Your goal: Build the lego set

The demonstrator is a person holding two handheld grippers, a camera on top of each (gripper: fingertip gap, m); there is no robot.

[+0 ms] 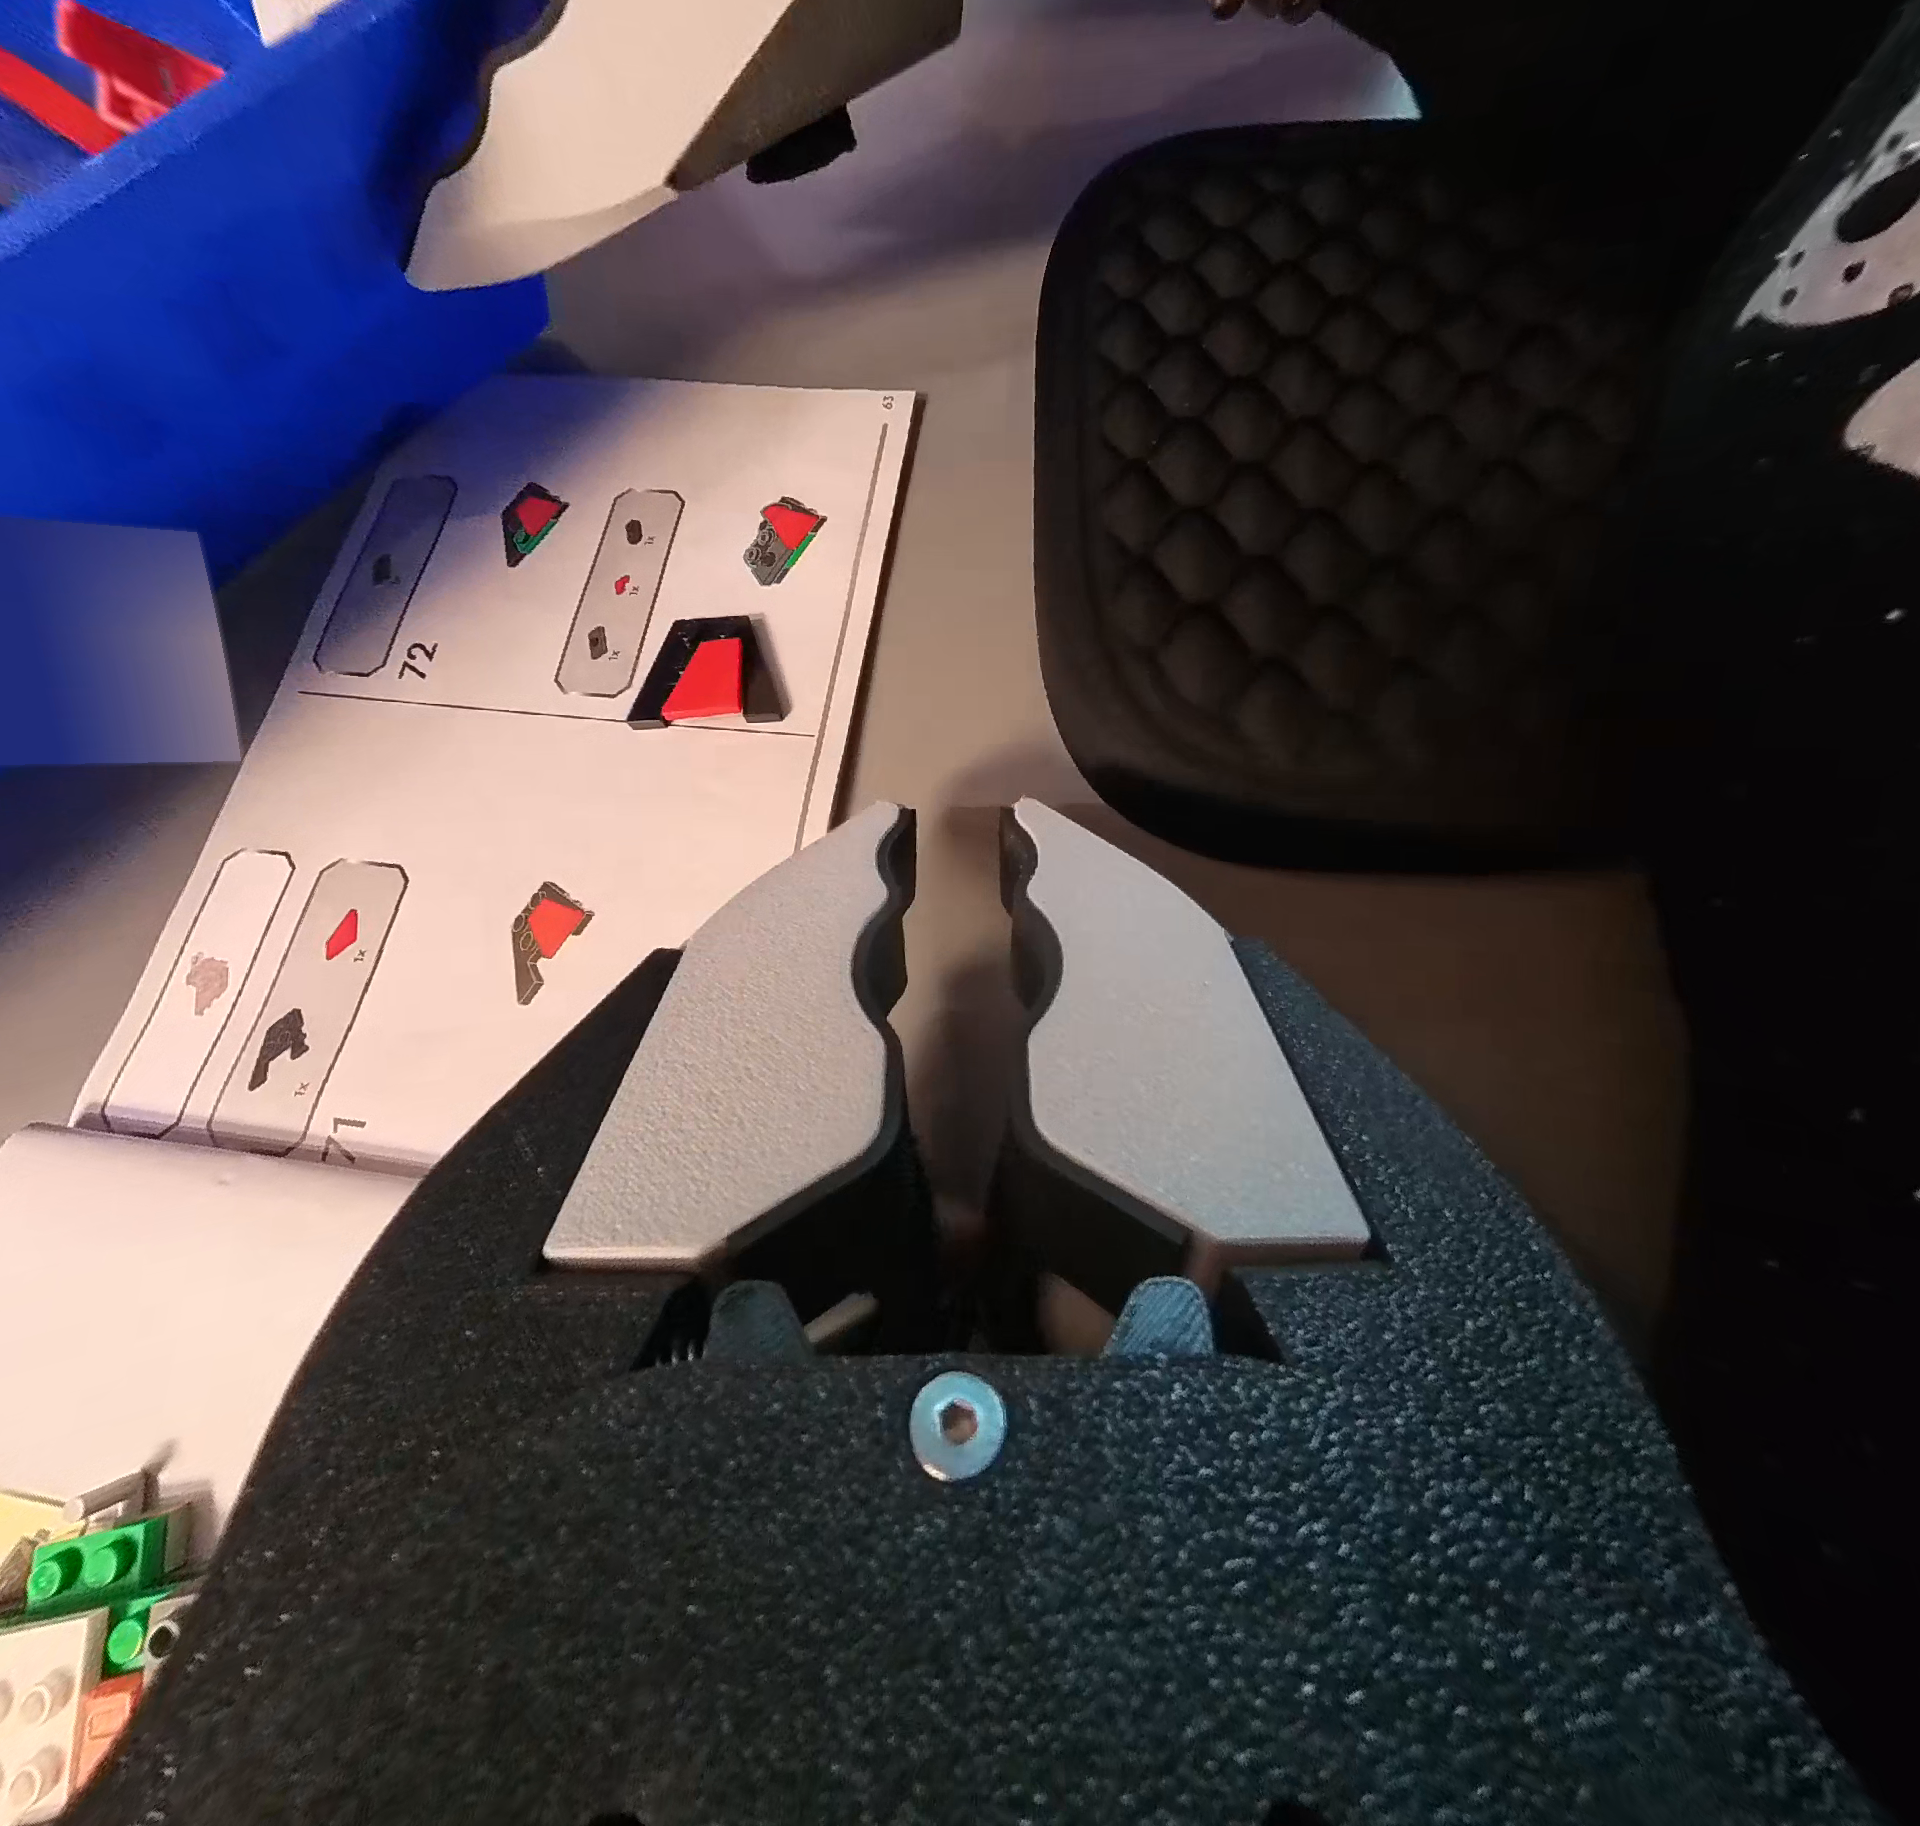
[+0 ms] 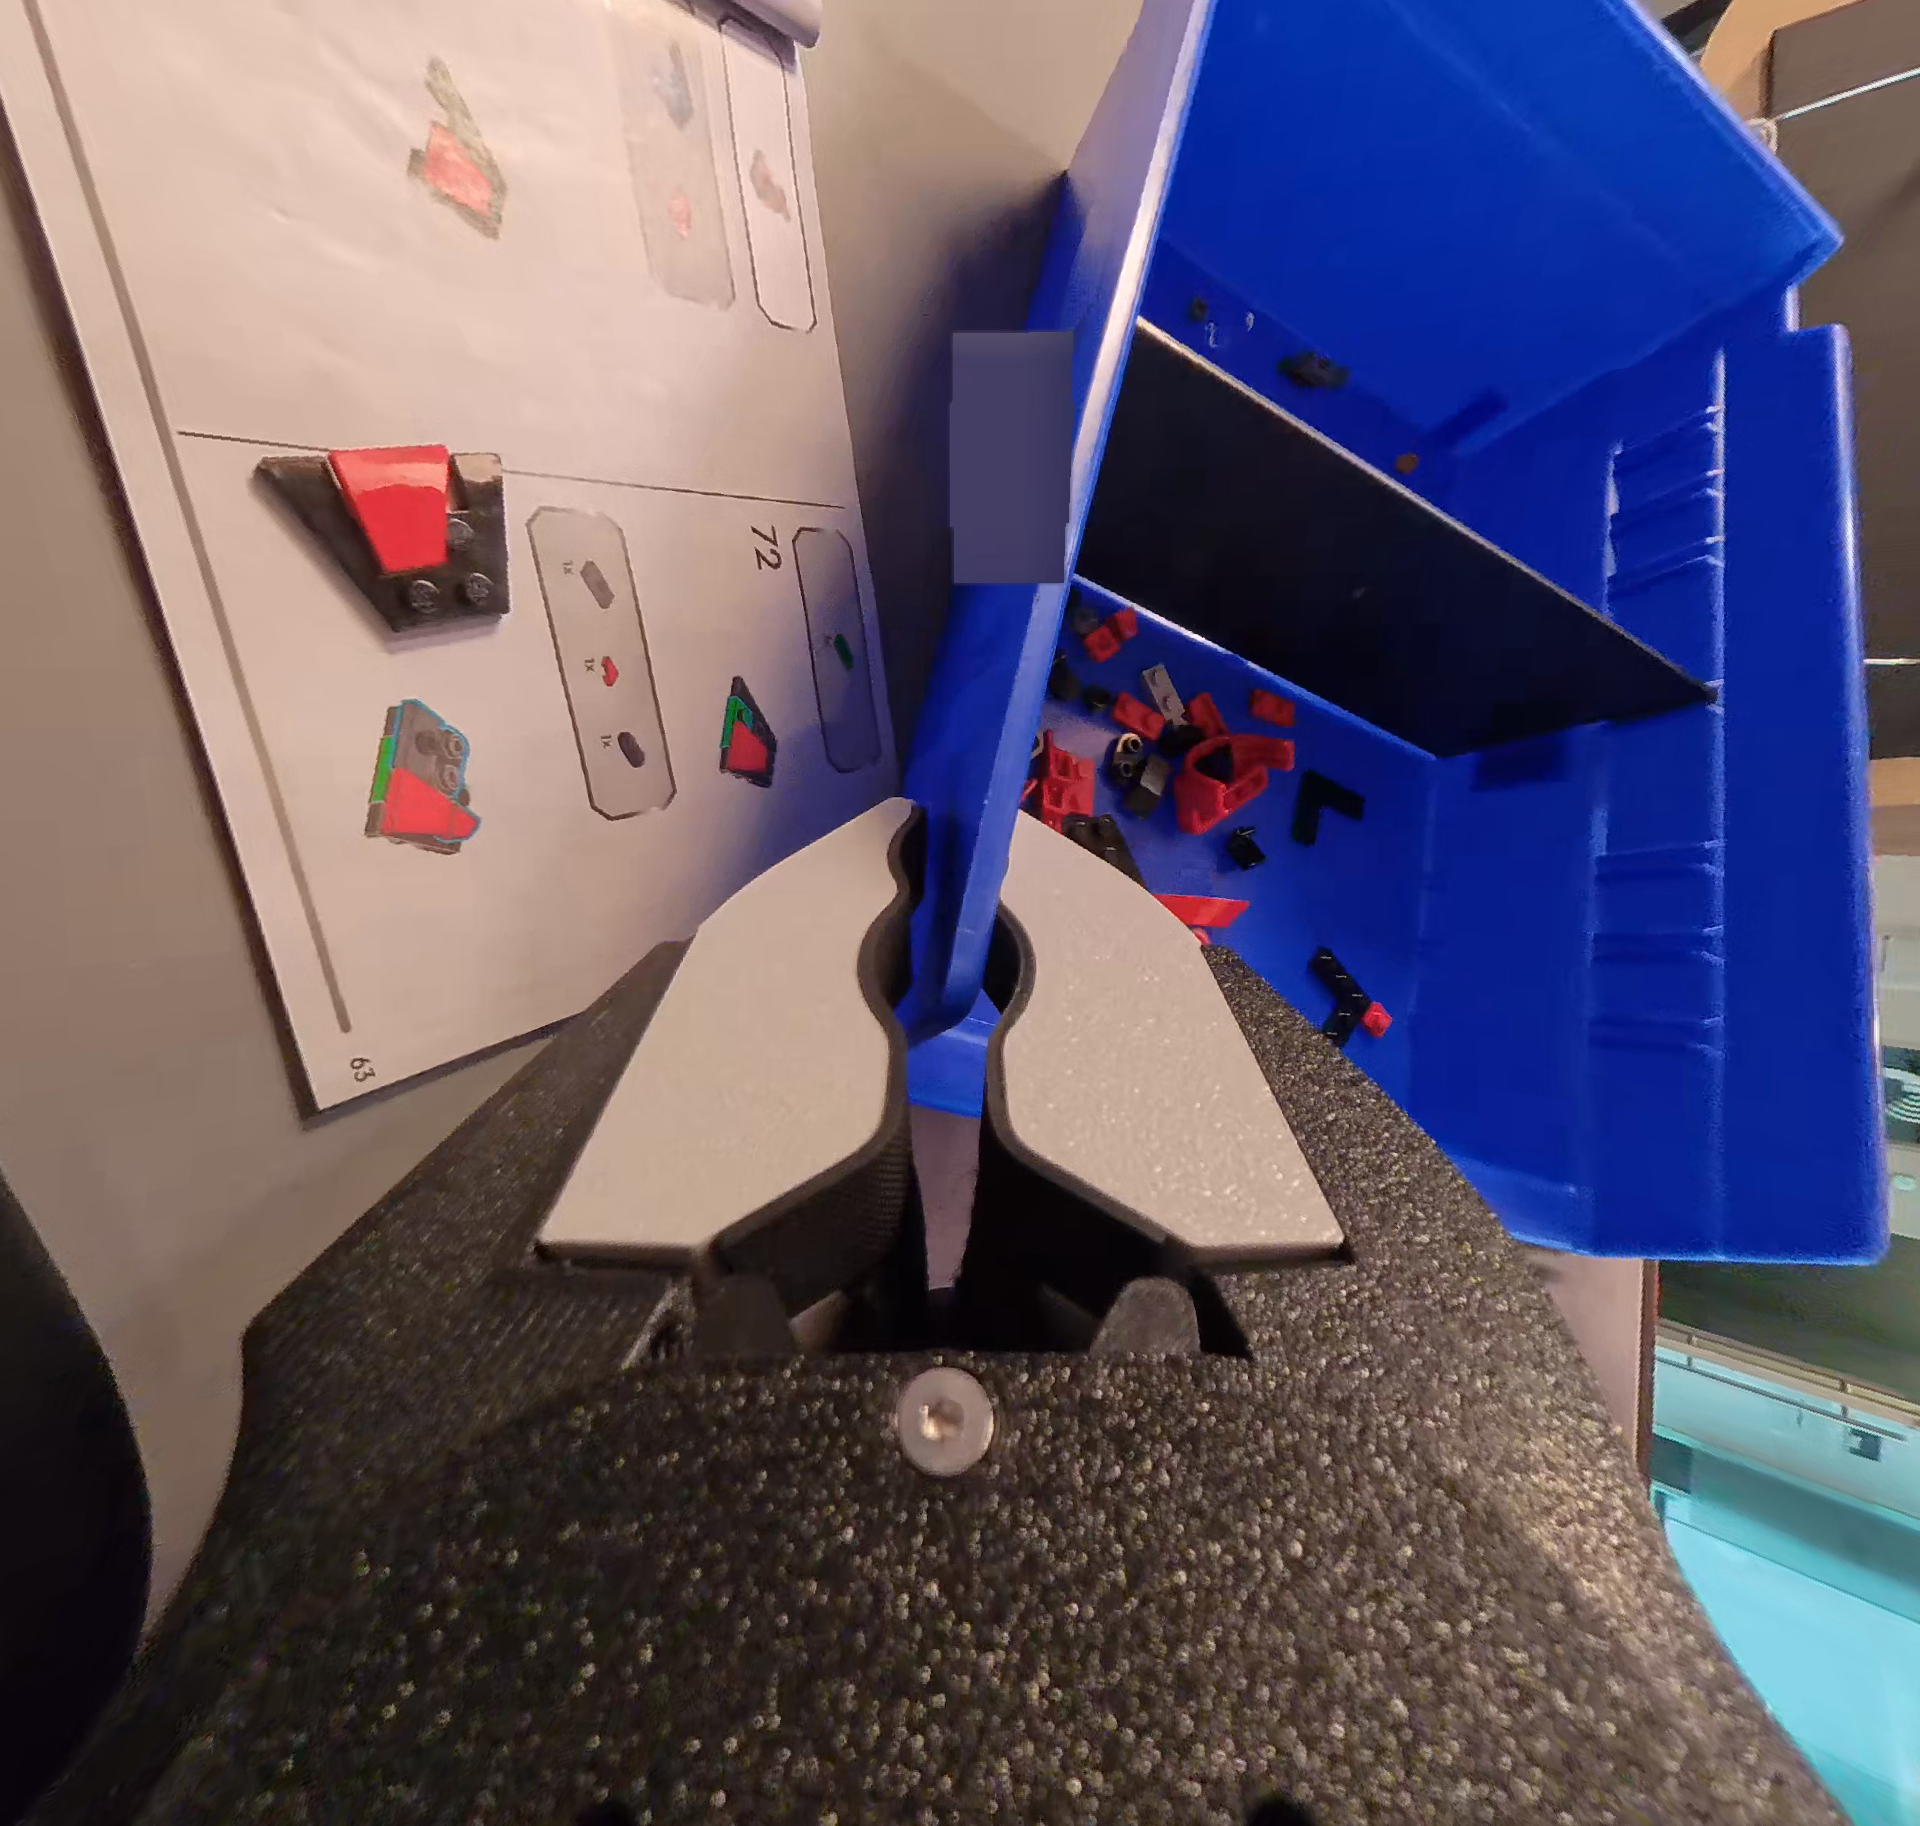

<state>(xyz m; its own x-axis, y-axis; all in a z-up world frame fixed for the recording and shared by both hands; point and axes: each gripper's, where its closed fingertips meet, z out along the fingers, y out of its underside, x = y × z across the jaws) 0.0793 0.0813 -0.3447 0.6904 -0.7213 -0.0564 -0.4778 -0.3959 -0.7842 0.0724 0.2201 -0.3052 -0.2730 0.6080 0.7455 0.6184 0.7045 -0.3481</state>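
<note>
A small black wedge plate with a red slope on it (image 1: 717, 680) lies on the open instruction booklet (image 1: 582, 841). It also shows in the right wrist view (image 2: 400, 529), on the booklet (image 2: 416, 270). My left gripper (image 1: 958, 826) hovers over the table beside the booklet's right edge, its jaws a narrow gap apart and empty. My right gripper (image 2: 961, 820) is shut on the side wall of the blue bin (image 2: 1455, 218), which stands tilted. Loose red and black pieces (image 2: 1195, 768) lie inside the bin.
A black divider (image 2: 1351, 550) splits the bin. In the left wrist view the bin (image 1: 208, 322) is at the upper left, with one of the right gripper's fingers (image 1: 623, 93) over its wall. A black quilted pad (image 1: 1351, 477) is at the right. A partly built green and white model (image 1: 83, 1620) sits at the bottom left.
</note>
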